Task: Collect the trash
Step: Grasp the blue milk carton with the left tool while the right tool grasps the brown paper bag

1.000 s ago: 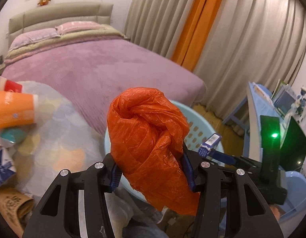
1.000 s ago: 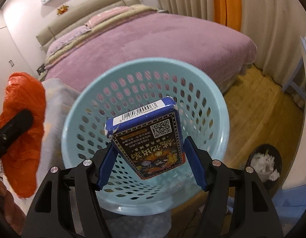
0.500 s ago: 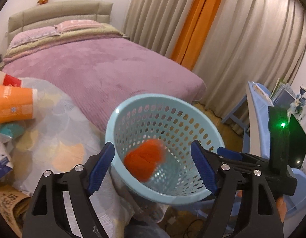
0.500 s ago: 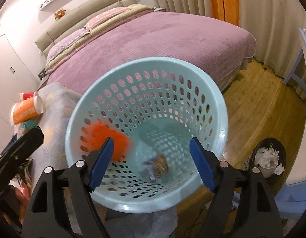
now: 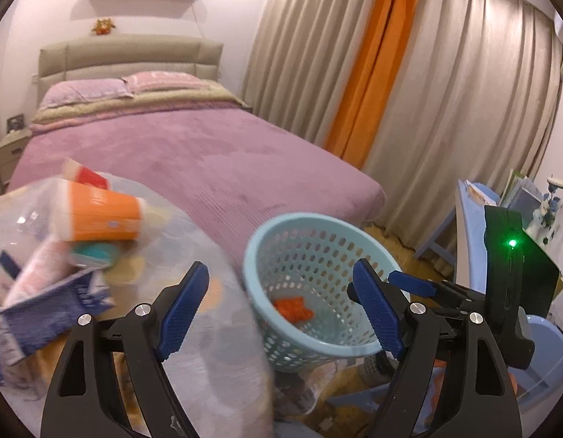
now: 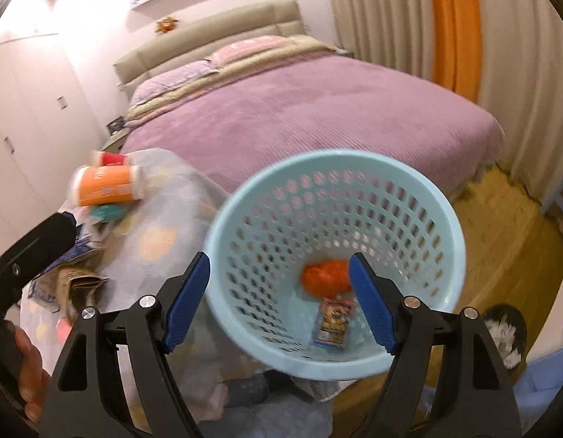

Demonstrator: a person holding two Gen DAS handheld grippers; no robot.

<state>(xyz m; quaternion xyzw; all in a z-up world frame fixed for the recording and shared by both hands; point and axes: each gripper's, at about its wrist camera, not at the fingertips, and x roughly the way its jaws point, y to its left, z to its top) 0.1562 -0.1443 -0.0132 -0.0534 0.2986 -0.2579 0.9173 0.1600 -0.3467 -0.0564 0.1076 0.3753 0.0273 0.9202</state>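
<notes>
The pale-blue perforated basket (image 6: 332, 266) stood beside the table's (image 5: 223, 357) edge, already holding an orange plastic bag (image 6: 327, 277) and a printed packet (image 6: 332, 321). More trash, an orange cup (image 5: 99, 215) among it, lay toward the table's left side. Both the left gripper (image 5: 281, 310) and right gripper (image 6: 279, 299) had just spread their jaws, nothing between them. The next pick probably wanted a straight approach, jaws wide, squarely across the cup.

Both tools are pointing forward and downward with nothing between their blue pads. The left tool (image 5: 281, 306) is standing wide, its jaws having just been opening; the right tool (image 6: 279, 301) is likewise spread, freshly opened. A hand (image 6: 27, 376) is gripping the left tool's handle.
</notes>
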